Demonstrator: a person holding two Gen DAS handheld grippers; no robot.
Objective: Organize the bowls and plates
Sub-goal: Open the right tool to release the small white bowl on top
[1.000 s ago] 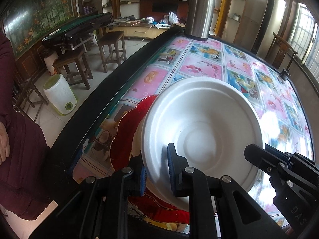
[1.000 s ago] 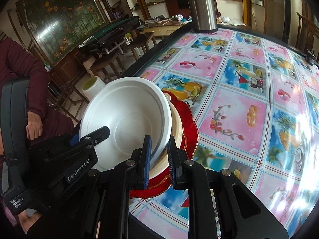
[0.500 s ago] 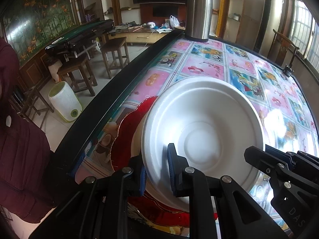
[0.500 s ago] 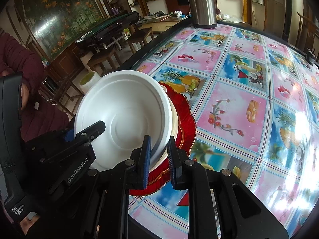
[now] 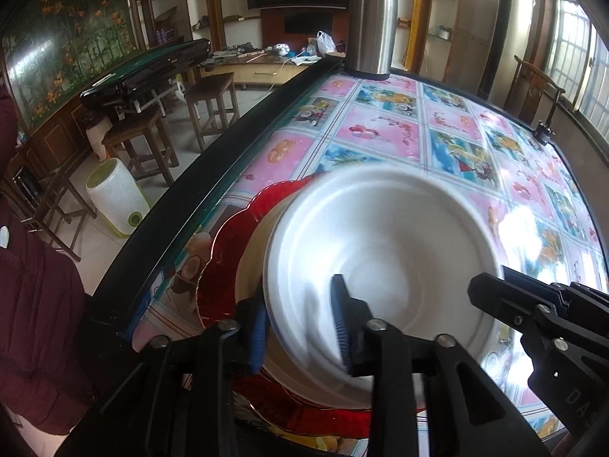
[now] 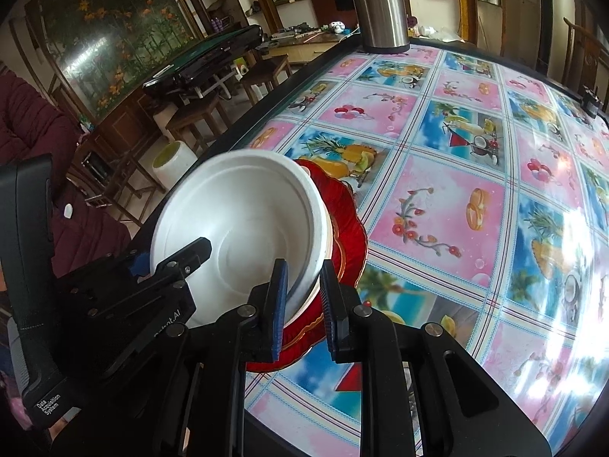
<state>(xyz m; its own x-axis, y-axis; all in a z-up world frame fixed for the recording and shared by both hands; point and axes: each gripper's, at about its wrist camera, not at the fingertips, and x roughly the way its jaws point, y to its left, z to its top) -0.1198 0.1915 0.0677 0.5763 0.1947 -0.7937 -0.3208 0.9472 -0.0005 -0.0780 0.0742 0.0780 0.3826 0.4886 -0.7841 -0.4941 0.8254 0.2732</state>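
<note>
A white foam bowl (image 5: pixel 380 247) rests on a cream bowl (image 5: pixel 253 262), which sits on a red scalloped plate (image 5: pixel 236 243) near the table's left edge. My left gripper (image 5: pixel 300 327) straddles the white bowl's near rim. Its jaws are opening, and the blue pads stand clear of the rim. In the right wrist view, my right gripper (image 6: pixel 303 301) straddles the rims of the white bowl (image 6: pixel 236 221) and the cream bowl (image 6: pixel 329 236) above the red plate (image 6: pixel 346 221). Its jaws are also opening, with the rims between them.
The table (image 6: pixel 456 198) has a glossy fruit-print cloth and a black rim. A steel thermos (image 5: pixel 371 26) stands at its far end. Left of the table are wooden stools (image 5: pixel 152 144), a white bin (image 5: pixel 114 202) and a person's maroon jacket (image 5: pixel 34 304).
The white bowl has settled from a tilt to lie flatter on the stack. My left jaws have spread clearly wider around its rim, and the right jaws slightly.
</note>
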